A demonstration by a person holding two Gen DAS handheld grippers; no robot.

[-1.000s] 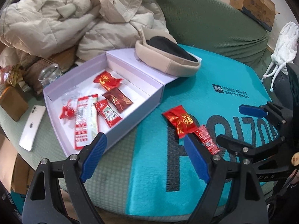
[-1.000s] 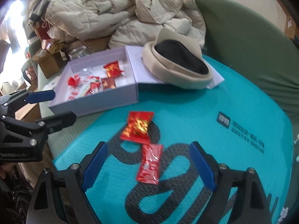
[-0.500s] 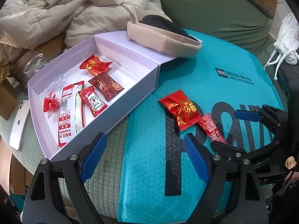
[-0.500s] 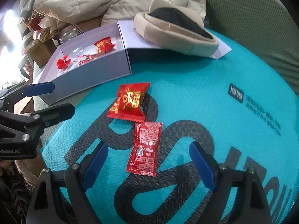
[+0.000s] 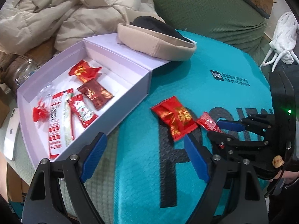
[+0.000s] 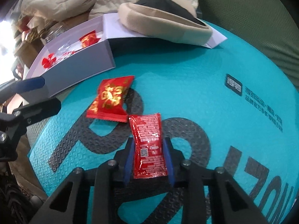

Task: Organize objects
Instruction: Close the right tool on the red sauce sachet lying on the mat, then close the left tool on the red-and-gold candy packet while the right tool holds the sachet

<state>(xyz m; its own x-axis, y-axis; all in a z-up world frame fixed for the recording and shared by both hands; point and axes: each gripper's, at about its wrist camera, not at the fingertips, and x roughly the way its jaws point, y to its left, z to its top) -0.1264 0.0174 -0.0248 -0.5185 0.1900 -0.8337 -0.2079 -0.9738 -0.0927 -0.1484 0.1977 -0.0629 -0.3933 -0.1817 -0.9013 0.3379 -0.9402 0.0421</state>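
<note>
My right gripper (image 6: 149, 155) is shut on a red ketchup sachet (image 6: 148, 143) lying on the teal mat (image 6: 196, 85); it shows in the left wrist view (image 5: 218, 130) too, with the sachet (image 5: 208, 124) in it. A red-and-gold snack packet (image 6: 110, 99) lies just beyond, touching the sachet's far end; it also shows in the left wrist view (image 5: 175, 118). My left gripper (image 5: 143, 153) is open and empty above the mat, beside the open lilac box (image 5: 130, 85), which holds several red packets (image 5: 84, 71).
A beige cap (image 5: 155, 37) rests on the box lid. A cream jacket (image 5: 65, 13) is piled behind. A glass jar (image 5: 24, 72) and a white phone (image 5: 11, 136) lie left of the box. A green cushion (image 5: 205, 9) lies behind the mat.
My right gripper has moved forward and closed on the ketchup sachet. My left gripper has drifted a little closer to the box and stays open.
</note>
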